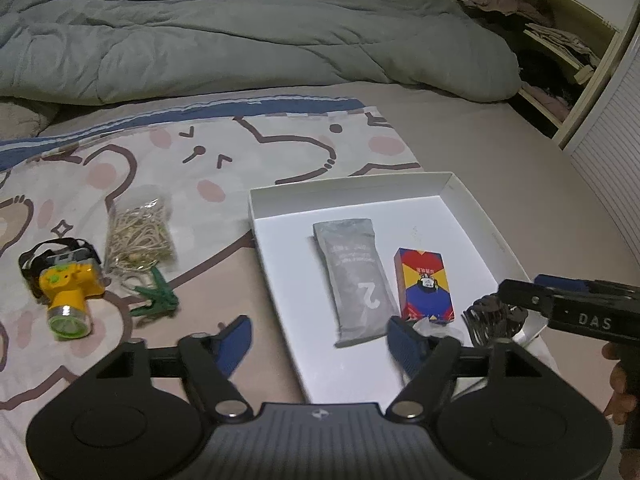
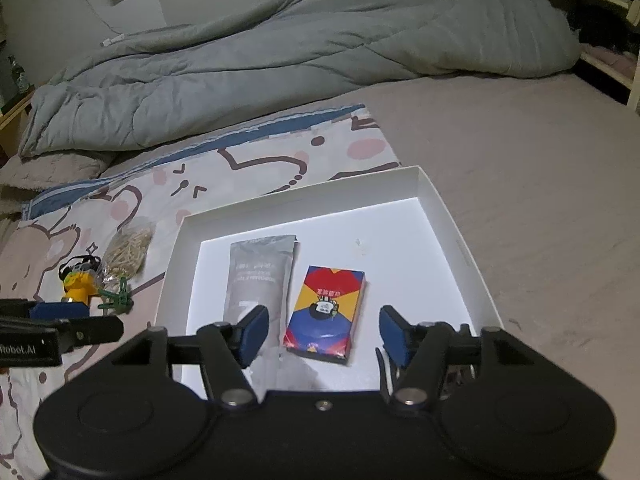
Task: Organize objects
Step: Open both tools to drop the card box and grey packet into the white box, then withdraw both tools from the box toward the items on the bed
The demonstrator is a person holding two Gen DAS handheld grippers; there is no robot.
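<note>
Cardboard tray [image 2: 448, 216] holds a crinkled grey pouch [image 2: 256, 276] and glossy card box [image 2: 326, 312]; both grippers' fingers spread, empty.

A rumpled grey-green duvet [image 1: 240, 36] lies heaped across the far side of the bed [image 1: 480, 140]. Nearer, a cartoon-bear printed sheet [image 1: 192, 160] with a blue stripe covers the mattress. At the right stands an open shelf unit [image 1: 560, 48] stuffed with folded clothes
</note>
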